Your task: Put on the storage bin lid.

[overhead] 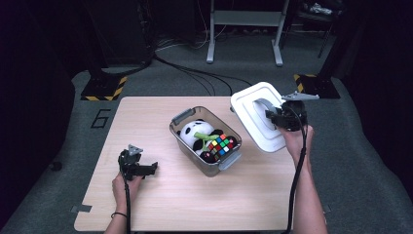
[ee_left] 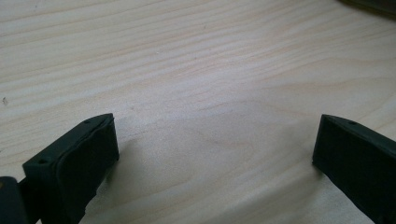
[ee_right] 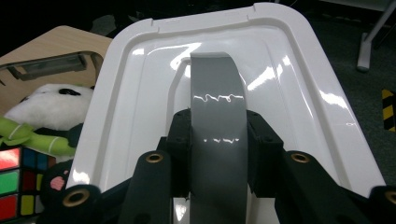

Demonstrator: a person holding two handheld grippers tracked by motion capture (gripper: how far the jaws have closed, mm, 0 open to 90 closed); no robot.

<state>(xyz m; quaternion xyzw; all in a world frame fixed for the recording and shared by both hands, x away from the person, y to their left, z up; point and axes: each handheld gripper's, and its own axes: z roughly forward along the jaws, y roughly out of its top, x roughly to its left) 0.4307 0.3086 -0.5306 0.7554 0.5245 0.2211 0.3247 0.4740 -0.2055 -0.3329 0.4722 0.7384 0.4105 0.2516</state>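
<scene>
A clear plastic bin (overhead: 181, 130) with grey latches stands mid-table, holding a plush panda (overhead: 192, 130) and a colourful puzzle cube (overhead: 220, 145). My right gripper (overhead: 272, 117) is shut on the grey handle (ee_right: 217, 140) of the white lid (overhead: 253, 109), which hangs tilted in the air to the right of the bin. In the right gripper view the lid (ee_right: 140, 93) has the panda (ee_right: 51, 105) and cube (ee_right: 14, 182) at its lower left. My left gripper (overhead: 152, 168) rests open on the wooden table (overhead: 195, 204) at the front left, with bare wood (ee_left: 210, 140) between its jaws.
The table's right edge lies just under the lifted lid. Grey floor with cables, yellow-black striped bases (overhead: 103, 88) and a metal stand (overhead: 246, 22) surrounds the table. A dark "6" mark (overhead: 101, 118) sits on the floor at the far left.
</scene>
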